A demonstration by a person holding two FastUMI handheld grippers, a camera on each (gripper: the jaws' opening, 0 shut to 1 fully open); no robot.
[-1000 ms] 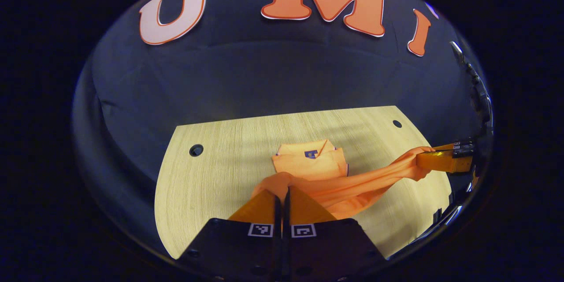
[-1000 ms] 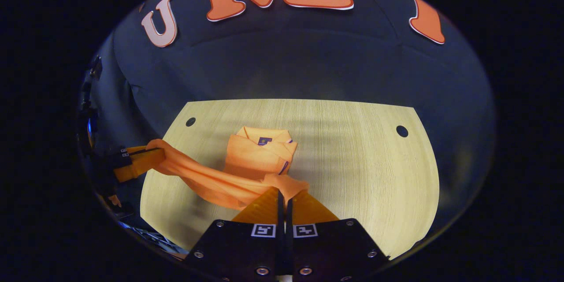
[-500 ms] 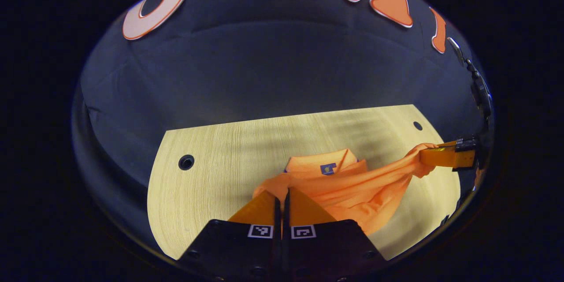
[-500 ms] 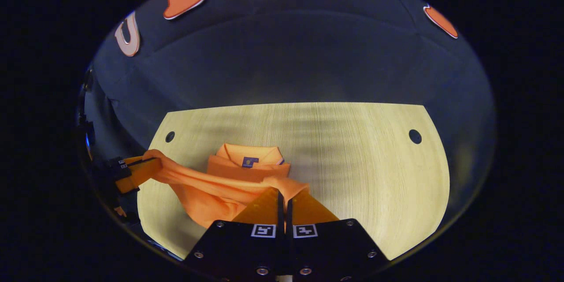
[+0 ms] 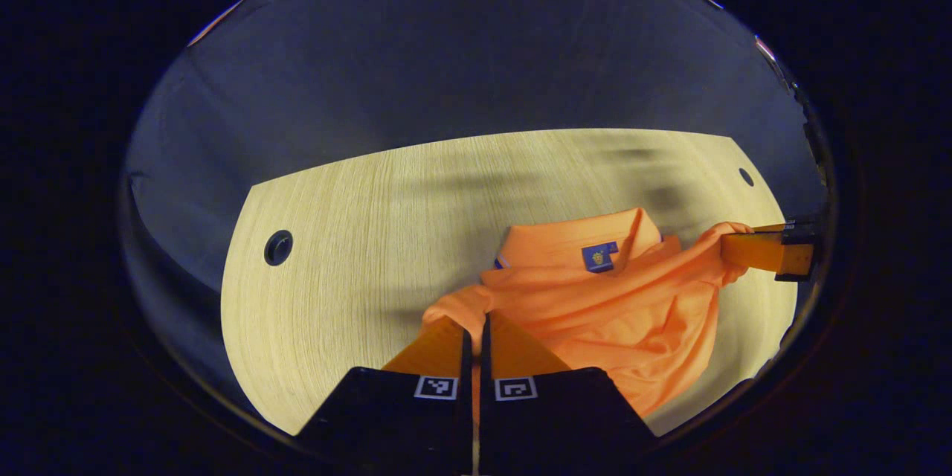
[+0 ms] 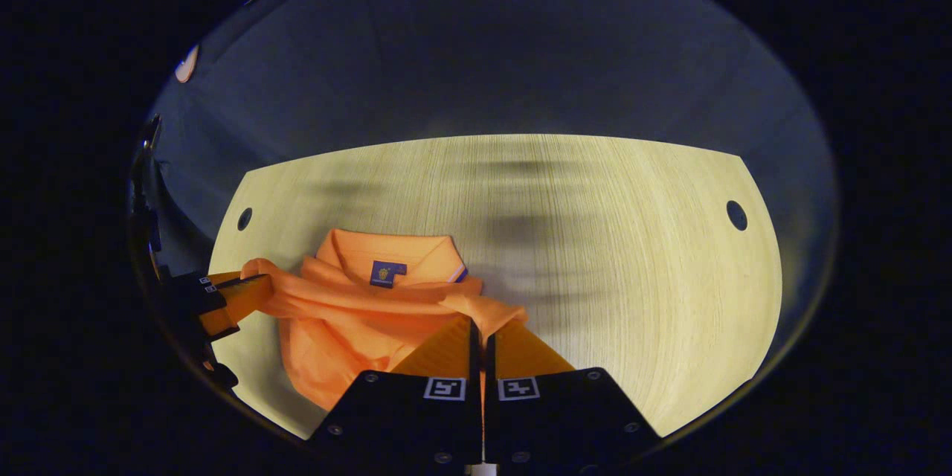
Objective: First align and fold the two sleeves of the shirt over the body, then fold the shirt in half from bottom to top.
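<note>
Lowered since earlier: orange polo shirt (image 5: 617, 305), hem pinched by closed left hand-held gripper (image 5: 476, 320) and right hand-held gripper (image 6: 480, 323), over pale wooden worktop (image 6: 632, 275).

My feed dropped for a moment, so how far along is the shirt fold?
Sleeves look done: the shirt has narrowed to a strip under the collar. In hand is the bottom-to-top fold: the left tool and right tool each pinch a corner of the hem, carried up close to the collar. Left to do: lay the hem down on the table, release and smooth.
</note>
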